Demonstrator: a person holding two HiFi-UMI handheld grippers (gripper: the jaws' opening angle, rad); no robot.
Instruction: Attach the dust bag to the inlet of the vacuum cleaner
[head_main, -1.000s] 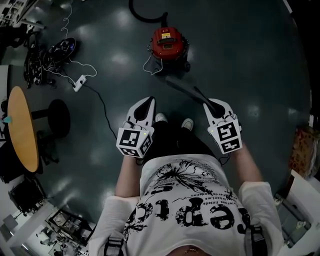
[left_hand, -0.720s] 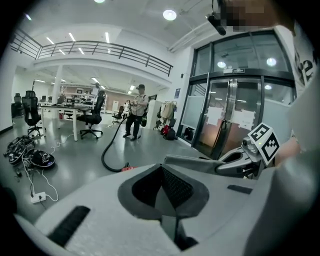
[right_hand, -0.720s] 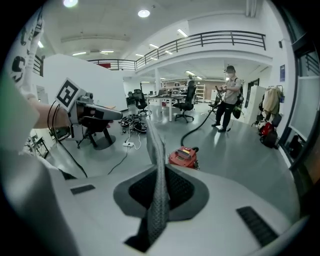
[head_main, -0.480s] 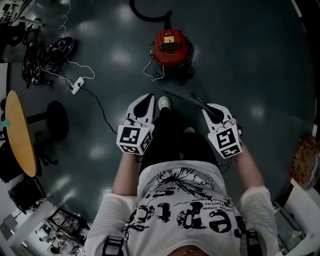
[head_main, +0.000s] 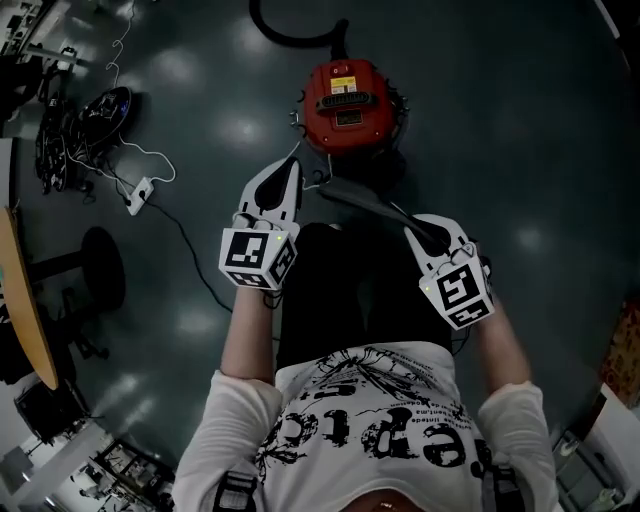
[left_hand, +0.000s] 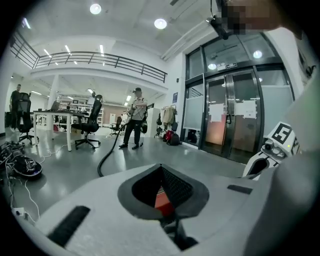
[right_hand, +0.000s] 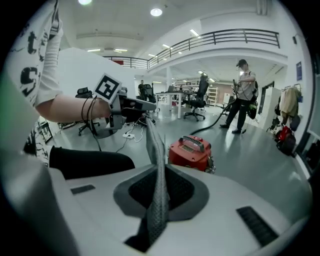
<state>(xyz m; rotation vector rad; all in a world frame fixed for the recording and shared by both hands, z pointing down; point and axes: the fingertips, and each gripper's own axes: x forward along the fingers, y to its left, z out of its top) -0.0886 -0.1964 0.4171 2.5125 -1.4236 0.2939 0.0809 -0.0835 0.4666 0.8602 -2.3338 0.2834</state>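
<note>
Vacuum cleaner (head_main: 348, 105) nearer | left tongs (head_main: 286, 168) together, empty | right tongs (head_main: 422, 226) clamp dust bag (head_main: 360, 200) | hose (head_main: 290, 40) behind

Reaches the bare left forearm (head_main: 246, 340) and right forearm (head_main: 497, 345) forward and down from short white sleeves (head_main: 228, 425), elbows near the trunk. Holds the left gripper (head_main: 285, 170) farther ahead, jaws pressed together on nothing. Clamps the right gripper (head_main: 415, 226) on an edge of the flat grey dust bag (head_main: 358, 202), jutting past its tips. Shows dark bands on the left wrist (right_hand: 90, 113).
</note>
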